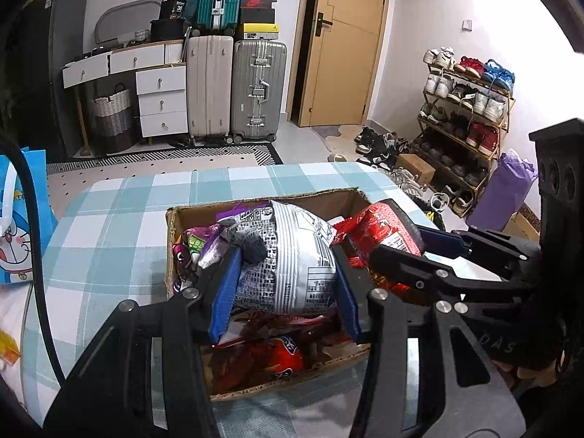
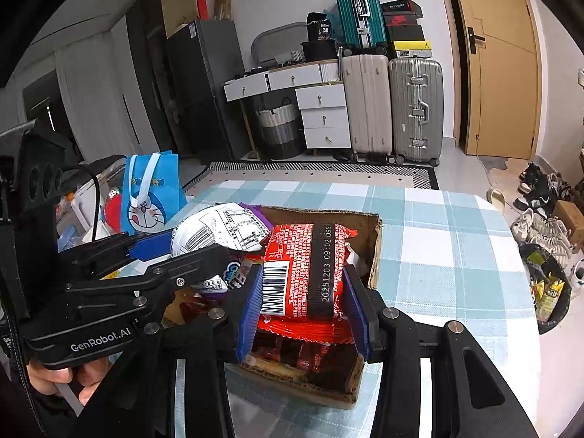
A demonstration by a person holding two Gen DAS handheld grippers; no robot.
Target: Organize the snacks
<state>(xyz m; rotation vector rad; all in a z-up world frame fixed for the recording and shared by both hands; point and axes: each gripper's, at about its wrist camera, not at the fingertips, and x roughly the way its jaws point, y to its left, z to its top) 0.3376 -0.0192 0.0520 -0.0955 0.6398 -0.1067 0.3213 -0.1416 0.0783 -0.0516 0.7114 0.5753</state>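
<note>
Red packet (image 2: 304, 273) reads "20251203 09:02 D9S" on its black strip, barcode at its 9 o'clock. The right gripper (image 2: 303, 306) has its blue ribbed pads clamped on it, above the cardboard box (image 2: 376, 255). The left gripper (image 1: 284, 292), marked "GenRobot.AI", pinches a crinkly white-and-black printed bag (image 1: 292, 266) over the same box, at 10 o'clock from the red one.

Your blue-padded left gripper (image 1: 284, 292) holds a silver-white snack bag (image 1: 292, 255) printed black; your right gripper (image 2: 303, 310) holds a red packet (image 2: 306, 273) with a black stripe. The tablecloth (image 2: 438, 255) is teal-and-white checked.
</note>
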